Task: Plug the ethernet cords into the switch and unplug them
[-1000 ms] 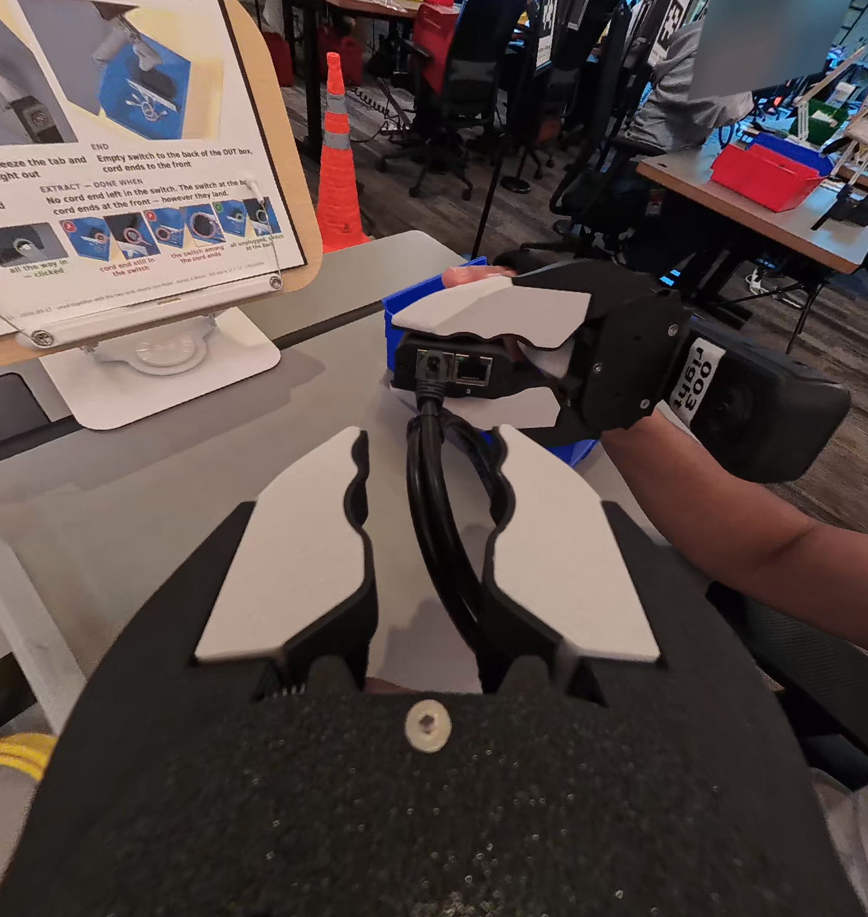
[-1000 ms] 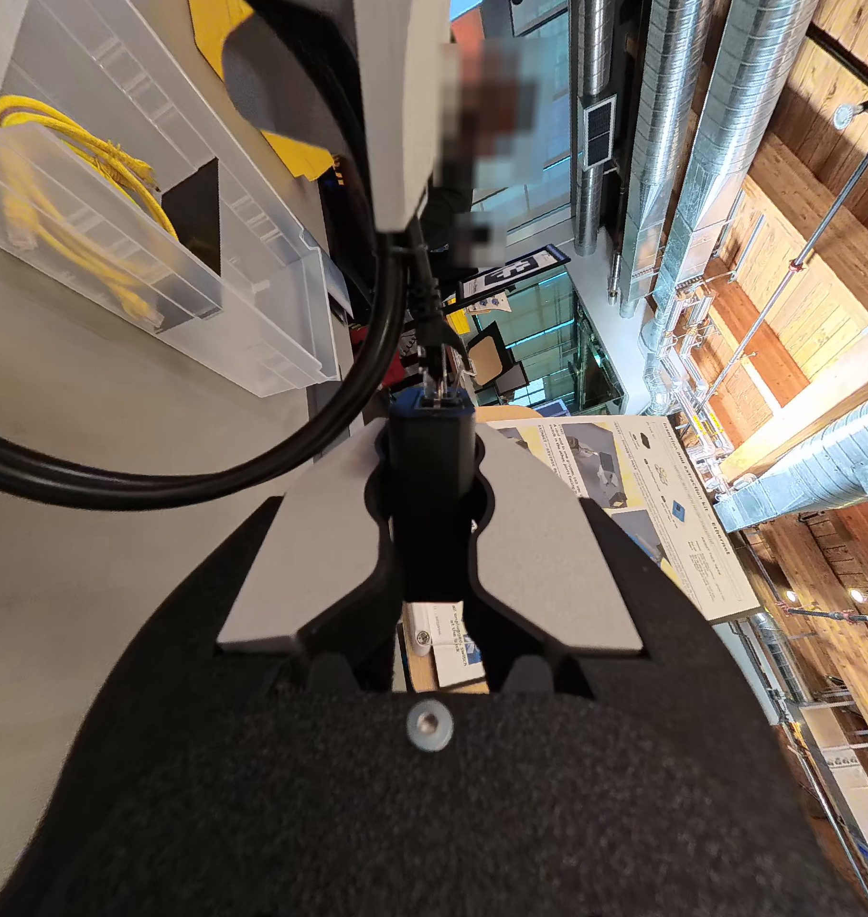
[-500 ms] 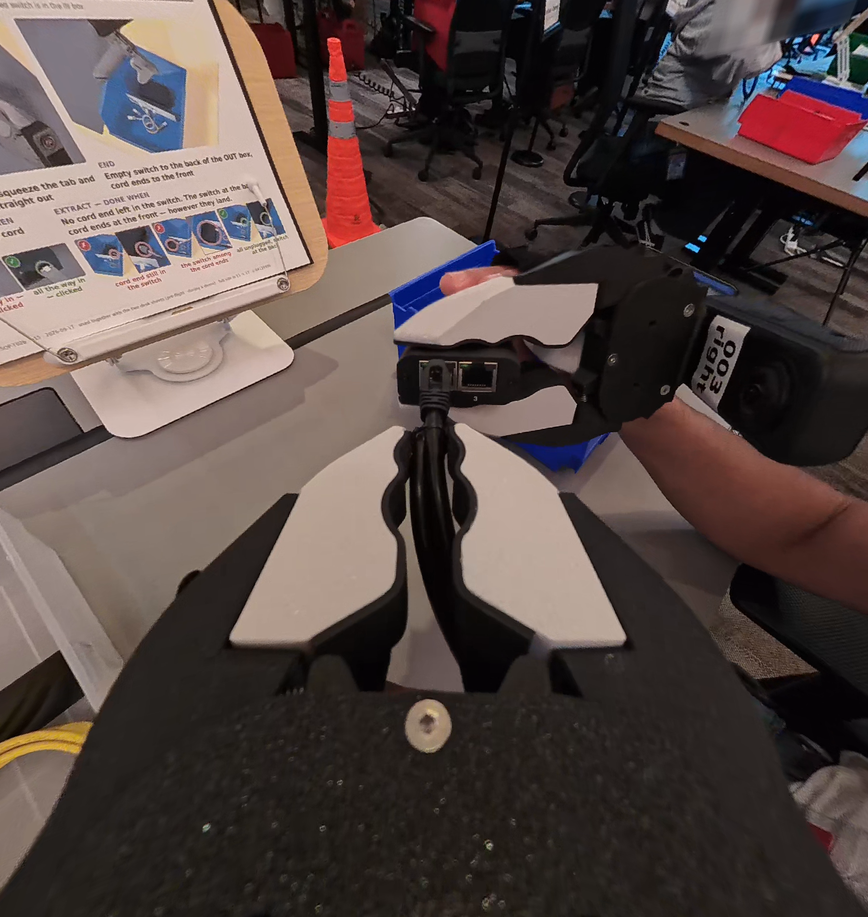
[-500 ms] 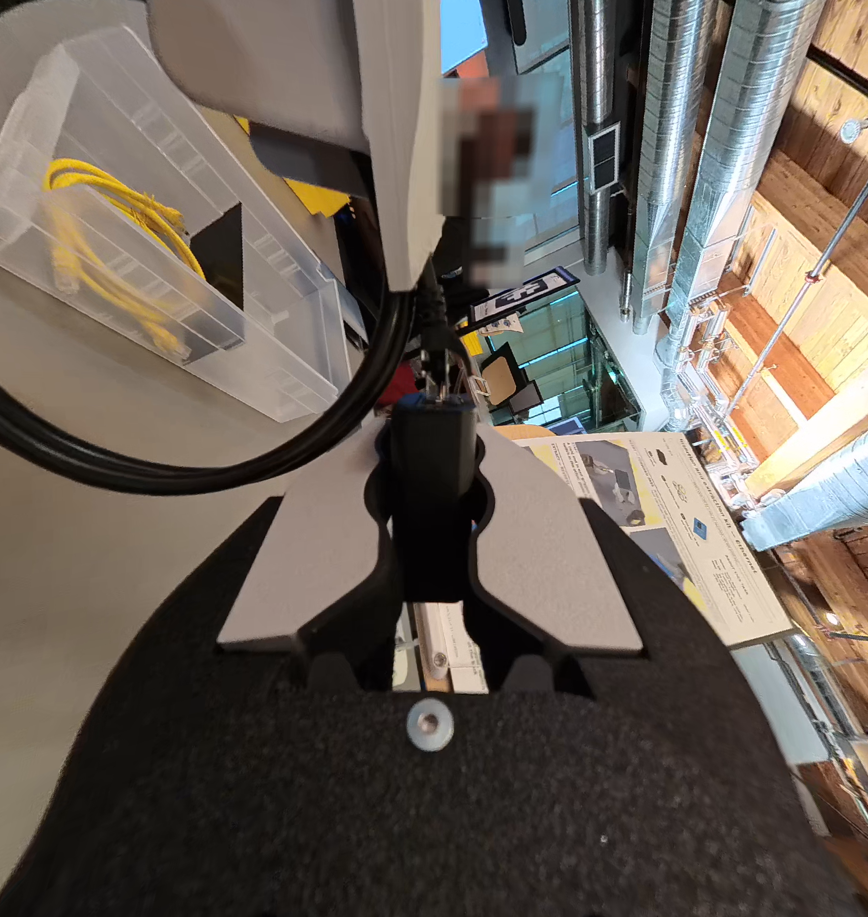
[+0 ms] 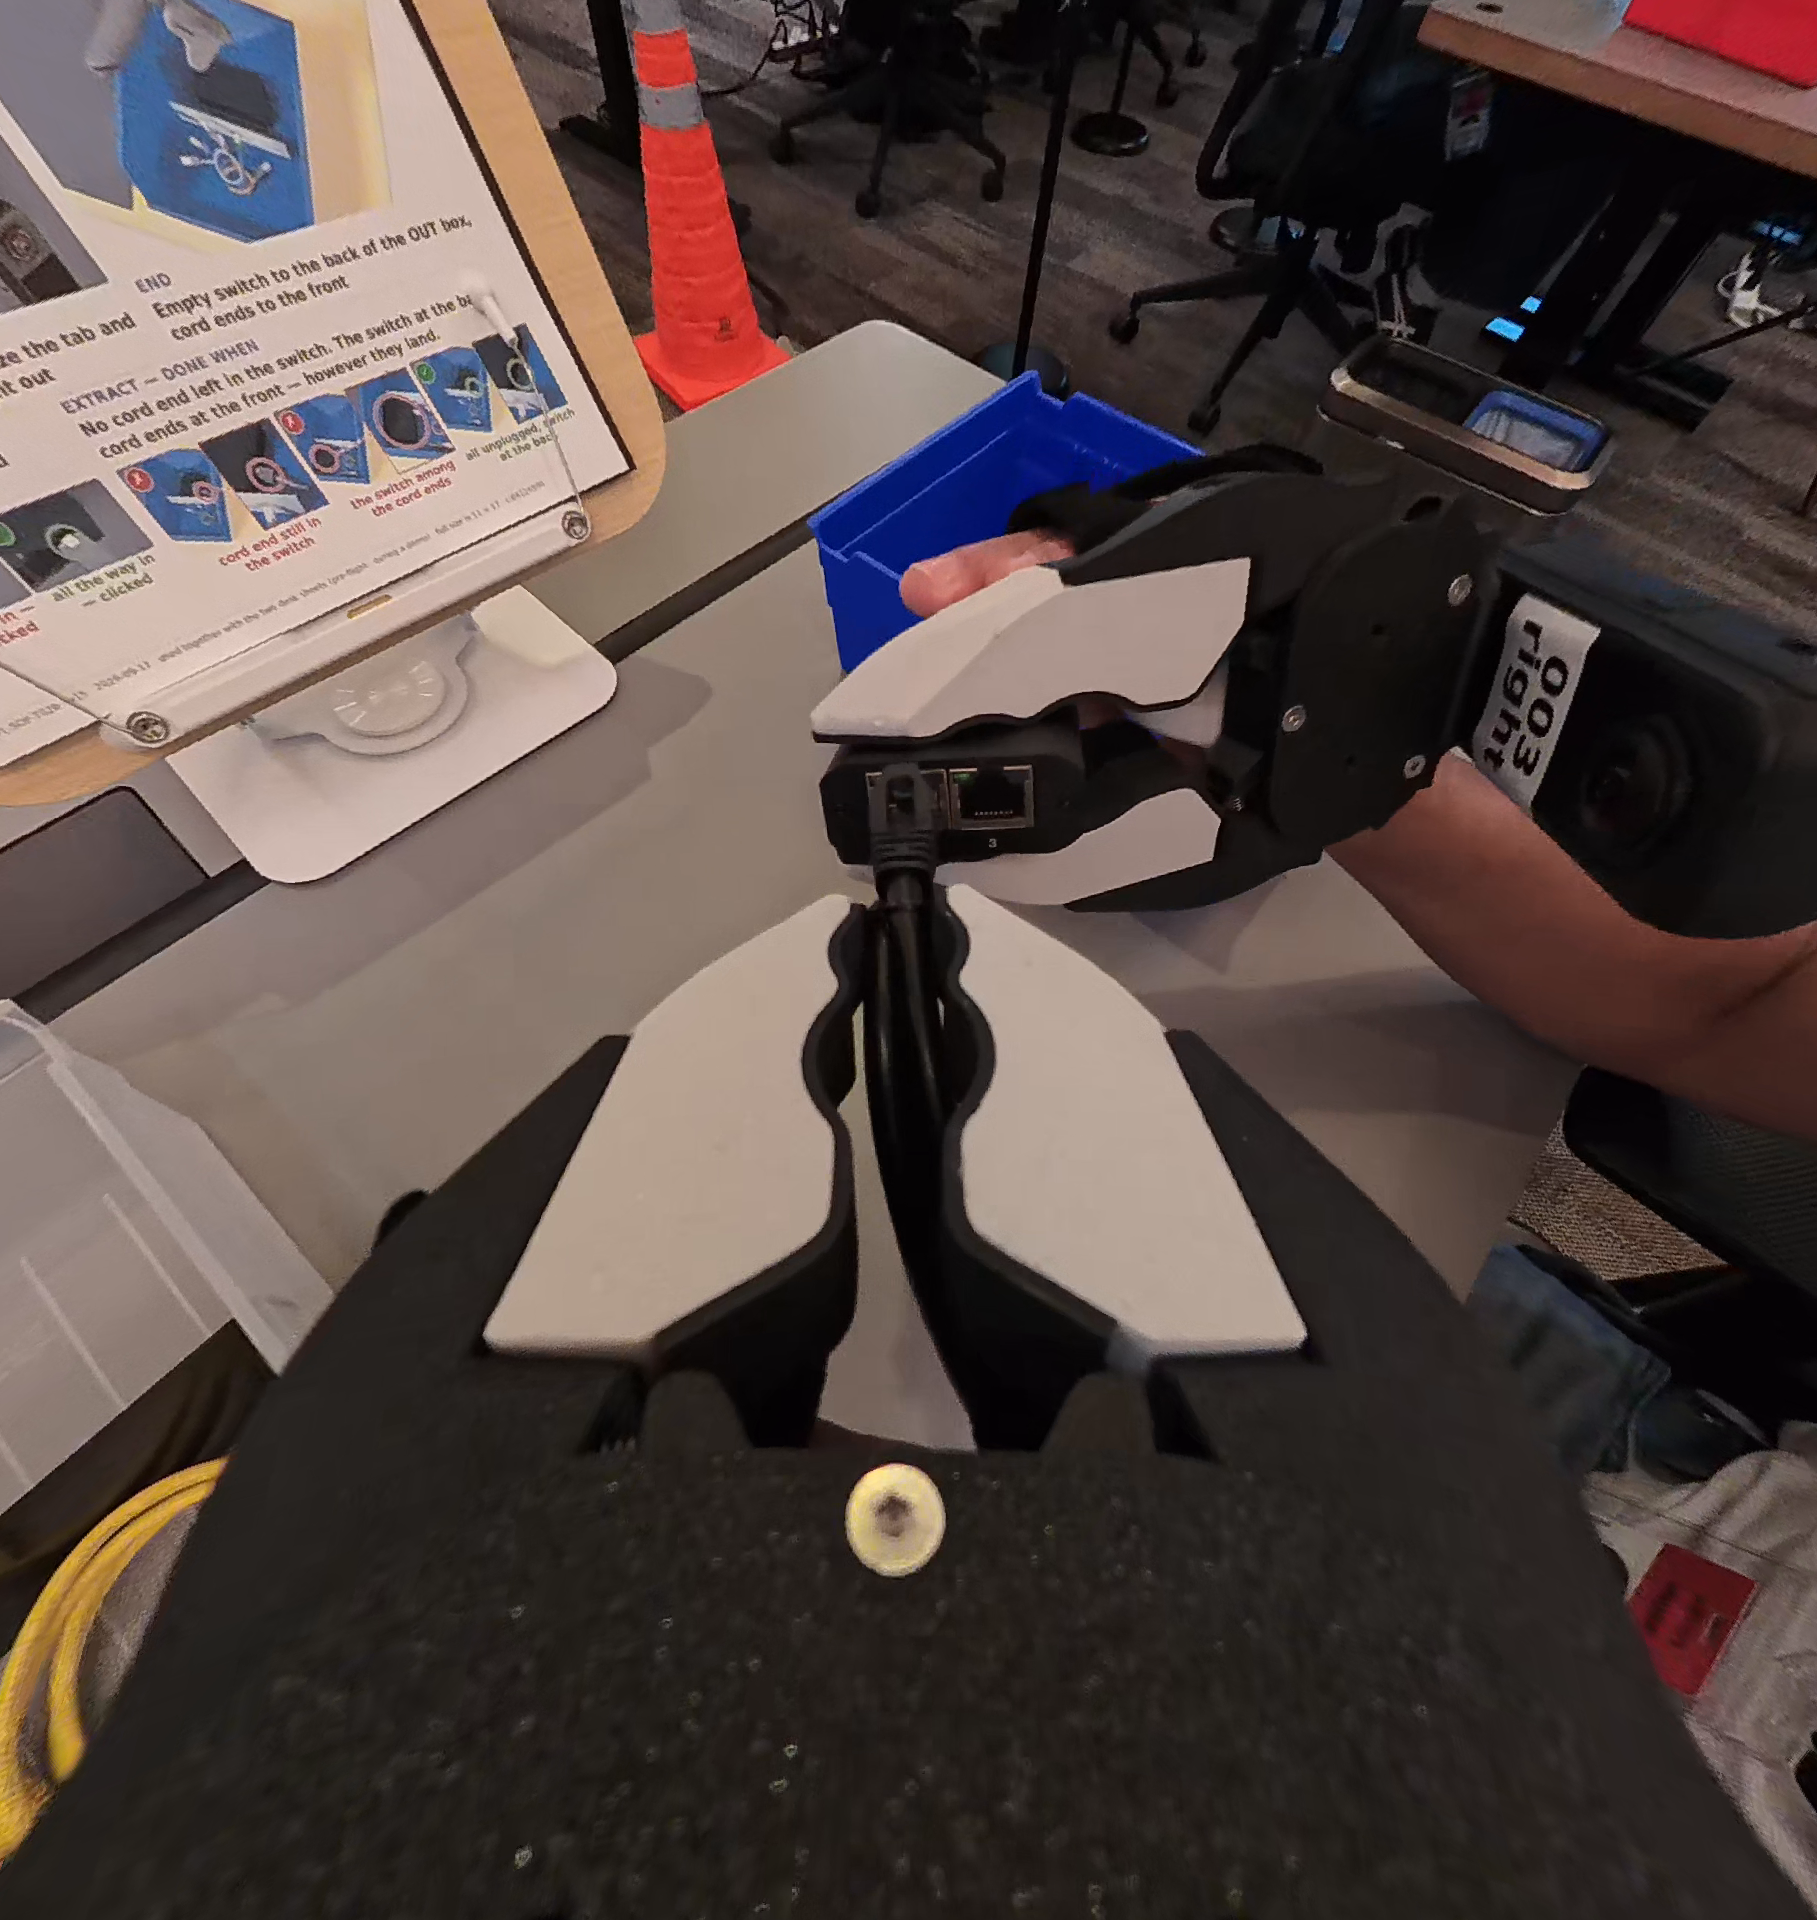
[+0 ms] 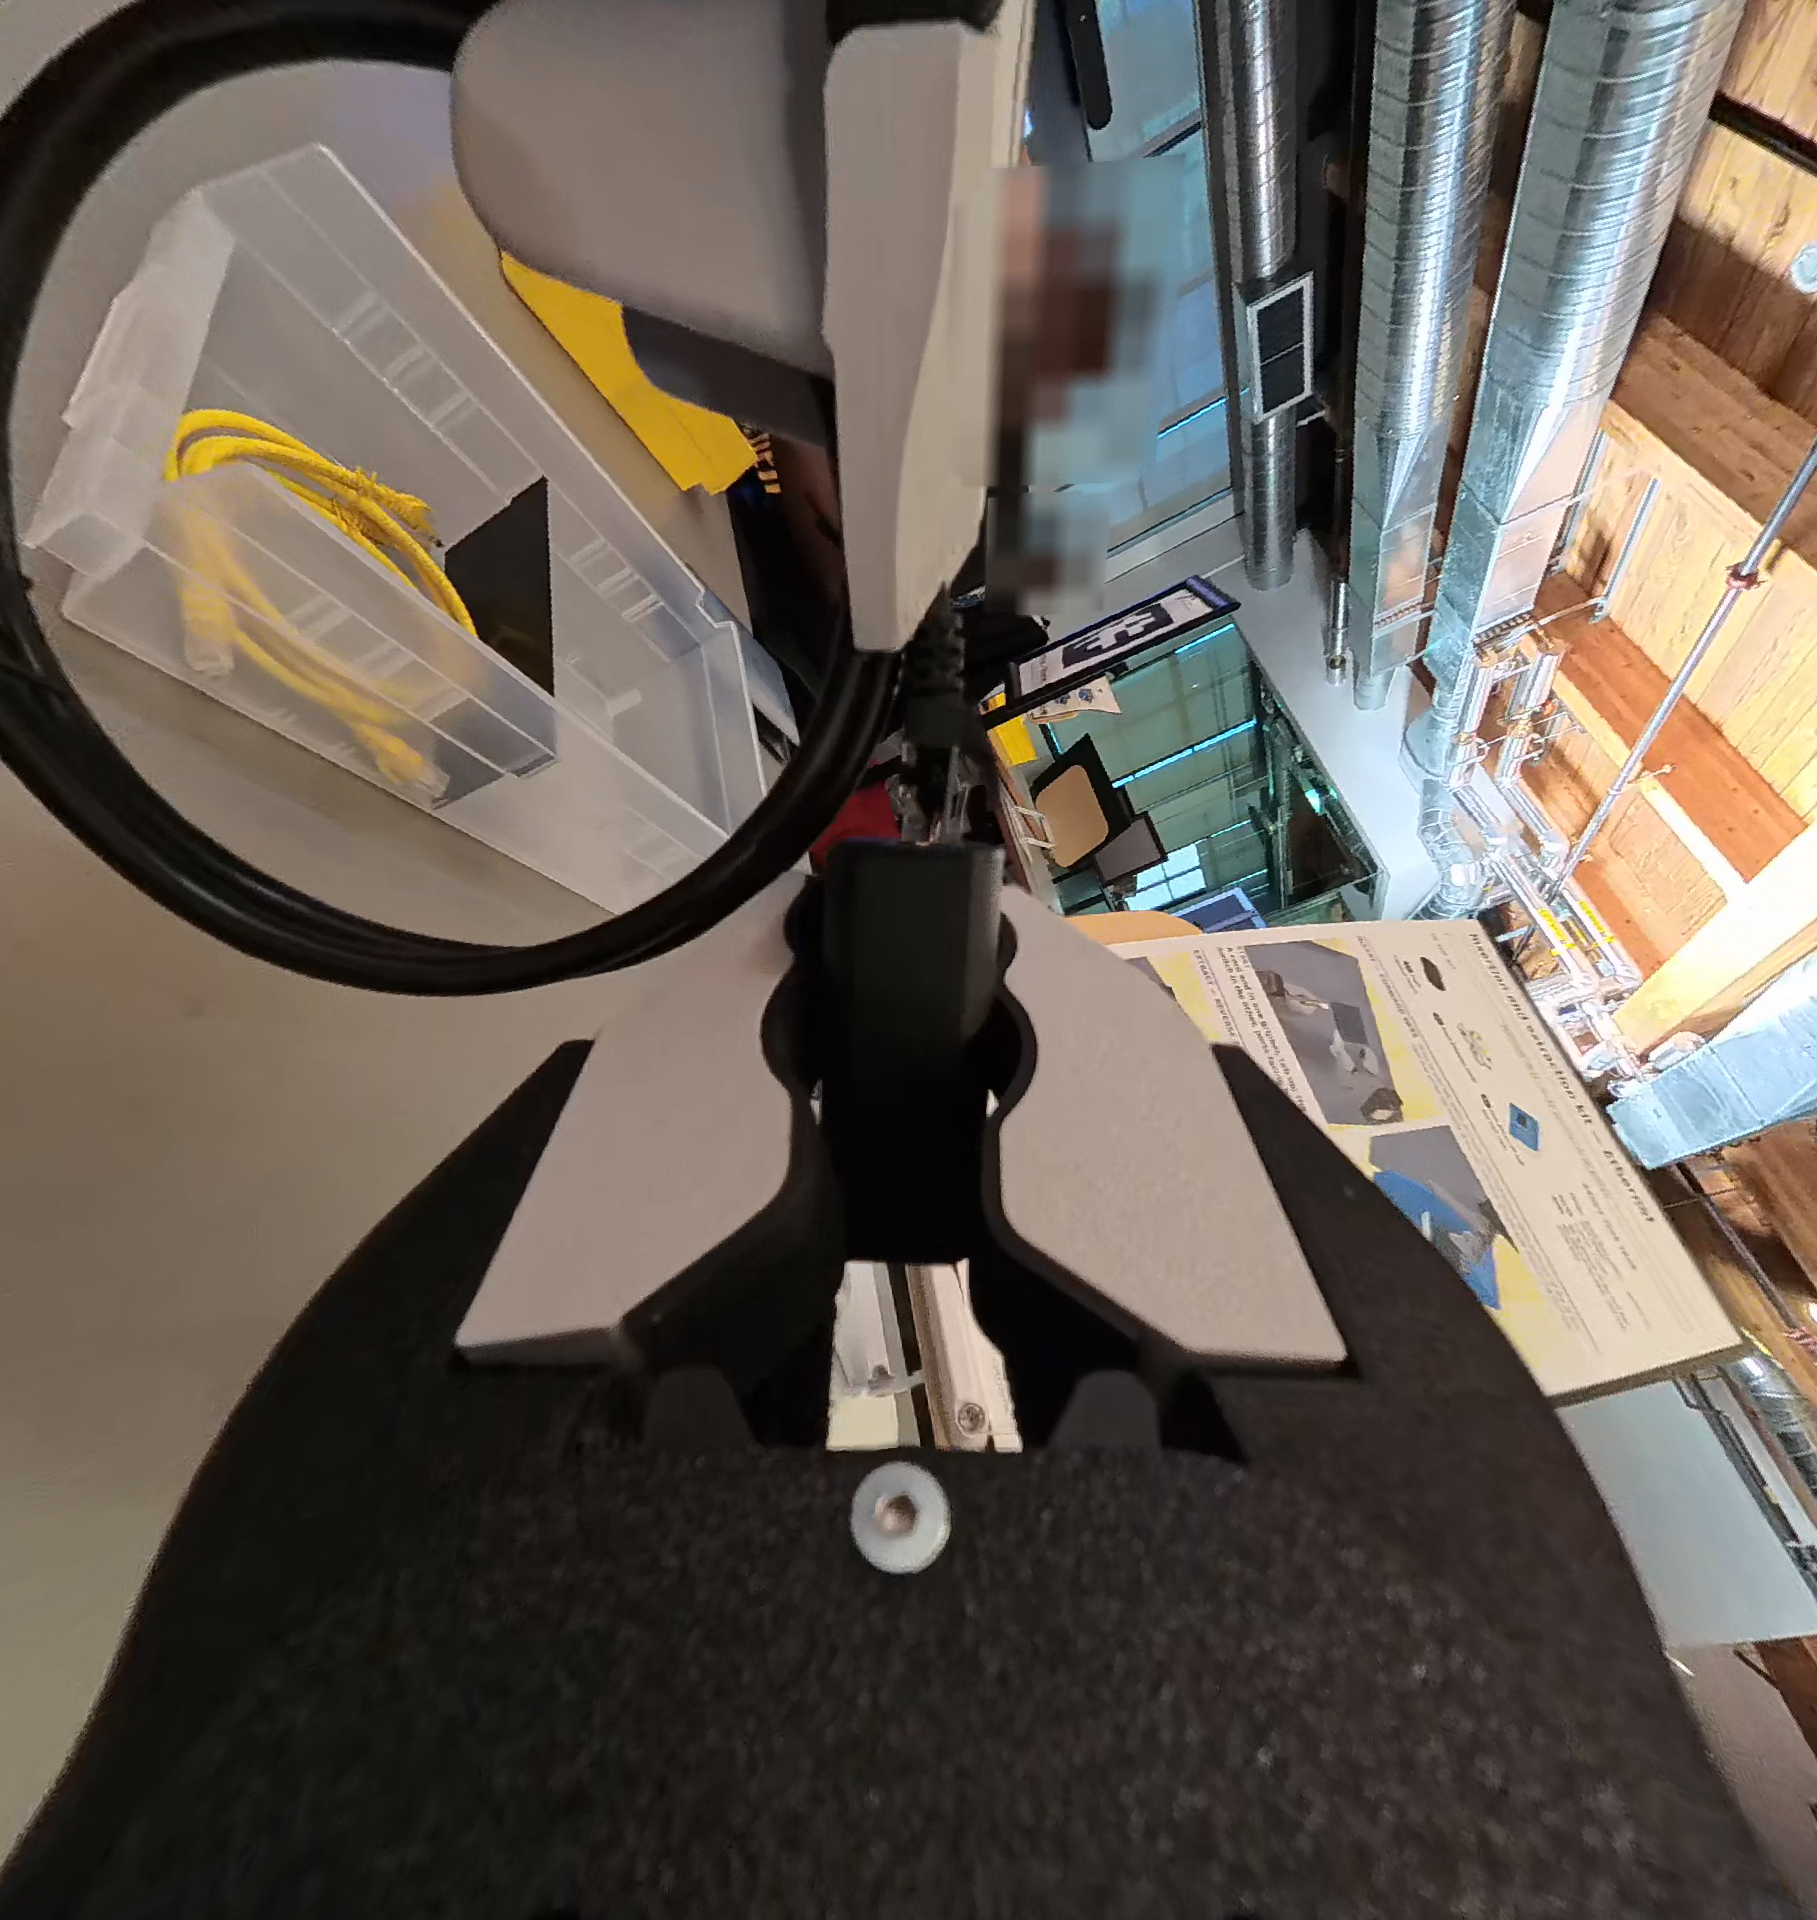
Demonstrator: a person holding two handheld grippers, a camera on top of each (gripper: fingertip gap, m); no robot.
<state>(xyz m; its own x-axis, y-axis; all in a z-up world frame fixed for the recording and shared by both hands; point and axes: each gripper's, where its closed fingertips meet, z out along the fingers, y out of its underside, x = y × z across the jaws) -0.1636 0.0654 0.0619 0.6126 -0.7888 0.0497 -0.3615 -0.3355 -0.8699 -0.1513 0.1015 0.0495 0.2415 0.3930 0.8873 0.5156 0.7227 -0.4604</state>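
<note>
Fingers of the left gripper point(image 5: 899, 914), wide apart a second before, had closed onto the black cord point(image 5: 902, 1039) just behind its plug point(image 5: 899, 821), low centre of frame. The right gripper point(image 5: 997, 790) clamped the switch point(image 5: 945, 800) at centre right. With the plug seated, an unplugging pull looked likely next.

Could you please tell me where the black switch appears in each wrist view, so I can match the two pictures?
Left wrist view: switch right of centre, clamped in the right gripper, ports facing the camera.
Right wrist view: switch at centre, upright between that gripper's fingers.
Shared landmark: the black cord plugged into it, looping left in the right view.
</note>
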